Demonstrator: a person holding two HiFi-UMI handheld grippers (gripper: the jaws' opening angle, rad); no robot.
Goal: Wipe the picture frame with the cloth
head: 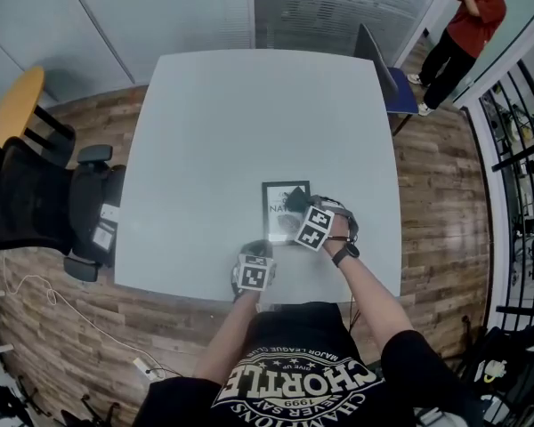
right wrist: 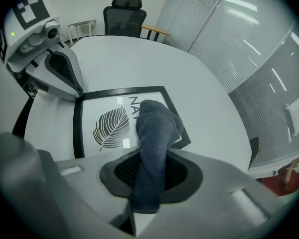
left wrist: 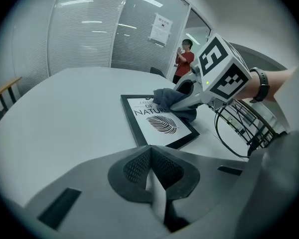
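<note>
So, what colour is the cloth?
The cloth is dark bluish grey, plain, best seen in the right gripper view.

Soft, fuzzy, matt dark-grey cloth (right wrist: 154, 128). Picture frame (right wrist: 78, 128) with smooth black border and glossy, light-catching face over white printed paper. Smooth, pale, faintly sheened table (head: 249, 114). Matt grey plastic right gripper (right wrist: 149, 171), ribbed black pads (right wrist: 123, 169). Wood-plank floor (head: 436, 176).

Head view looked steeply down on table (head: 205, 132). Gripper views rode low behind own jaws, faced each other across picture frame (left wrist: 157, 126); all three shared it.
</note>
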